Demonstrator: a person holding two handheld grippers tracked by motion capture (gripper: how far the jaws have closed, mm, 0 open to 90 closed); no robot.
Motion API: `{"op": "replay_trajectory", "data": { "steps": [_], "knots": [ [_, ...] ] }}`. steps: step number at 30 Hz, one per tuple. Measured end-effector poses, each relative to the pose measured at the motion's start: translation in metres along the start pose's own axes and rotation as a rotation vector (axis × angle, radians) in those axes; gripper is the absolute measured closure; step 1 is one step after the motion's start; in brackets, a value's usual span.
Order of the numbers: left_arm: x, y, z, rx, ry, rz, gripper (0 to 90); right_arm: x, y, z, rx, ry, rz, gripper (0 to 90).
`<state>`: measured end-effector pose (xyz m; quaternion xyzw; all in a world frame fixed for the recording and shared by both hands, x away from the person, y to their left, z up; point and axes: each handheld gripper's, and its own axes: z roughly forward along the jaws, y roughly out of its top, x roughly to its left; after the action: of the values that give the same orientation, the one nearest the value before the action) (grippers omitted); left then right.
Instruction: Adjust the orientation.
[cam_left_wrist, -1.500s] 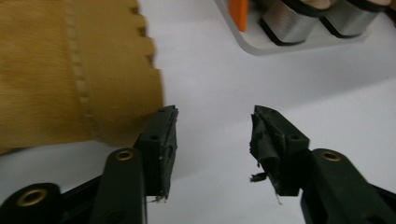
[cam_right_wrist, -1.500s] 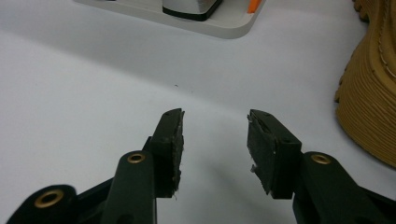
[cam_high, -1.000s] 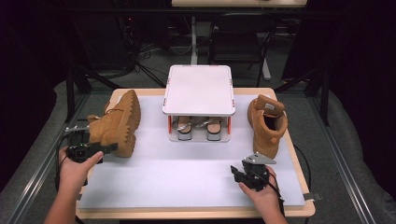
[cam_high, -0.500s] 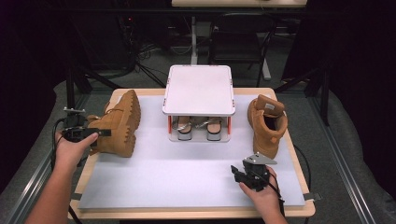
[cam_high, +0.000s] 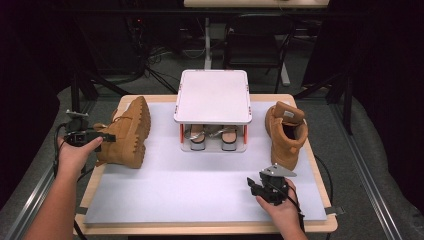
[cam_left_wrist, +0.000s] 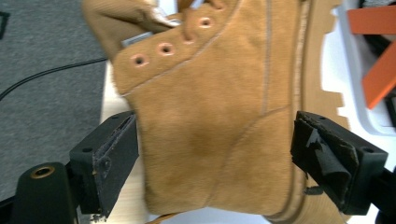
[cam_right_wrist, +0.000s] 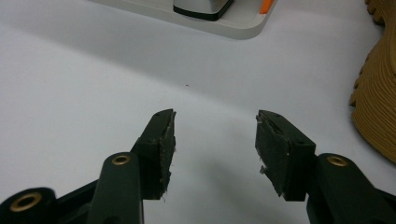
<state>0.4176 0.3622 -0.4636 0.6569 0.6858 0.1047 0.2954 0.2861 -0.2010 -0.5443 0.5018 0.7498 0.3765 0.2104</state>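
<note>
We see the left boot (cam_high: 127, 132) lying on its side at the table's left edge, sole toward the white shoe rack (cam_high: 212, 97). Our left gripper (cam_left_wrist: 215, 154) straddles its ankle: the jaws stand wide, one on each side of the tan suede, the left pad (cam_left_wrist: 112, 158) right at the suede, though we cannot tell if it presses. Our right gripper (cam_right_wrist: 212, 144) hangs over the bare white mat (cam_high: 200, 185) with jaws apart and nothing between them, near the upright right boot (cam_high: 285, 132)

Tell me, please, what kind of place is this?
Probably a lab or workshop set up for recording tasks. A wooden table with a white mat stands on grey carpet, cables and stands fill the dark background, and a small shoe rack sits between two tan boots.
</note>
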Motion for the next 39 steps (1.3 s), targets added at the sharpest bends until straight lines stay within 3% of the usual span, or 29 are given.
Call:
{"op": "replay_trajectory", "data": {
  "steps": [8,14,20,24,26,33,39],
  "knots": [
    [0.006,-0.002,0.013,0.039,-0.039,-0.016,17.3,0.001,0.0,0.002,0.009,-0.002,-0.005,47.5],
    [0.001,-0.001,0.017,0.04,-0.011,-0.003,18.5,0.001,0.0,0.001,-0.001,0.005,-0.002,47.5],
    [0.001,-0.001,0.01,0.028,-0.013,-0.005,25.7,0.0,0.0,0.001,0.001,0.003,-0.003,47.5],
    [-0.002,0.0,0.003,0.016,-0.007,0.019,38.3,0.001,0.0,0.002,0.0,0.004,-0.002,47.8],
    [-0.009,0.003,-0.005,0.006,-0.01,0.047,42.9,0.002,0.0,0.002,0.002,0.008,-0.002,48.2],
    [-0.02,0.008,-0.016,-0.016,-0.031,0.06,54.2,0.002,0.0,0.002,0.005,0.011,-0.001,48.3],
    [-0.029,0.008,-0.017,-0.019,0.009,0.092,57.2,0.001,0.0,0.002,-0.001,0.015,0.002,48.2]
  ]
}}
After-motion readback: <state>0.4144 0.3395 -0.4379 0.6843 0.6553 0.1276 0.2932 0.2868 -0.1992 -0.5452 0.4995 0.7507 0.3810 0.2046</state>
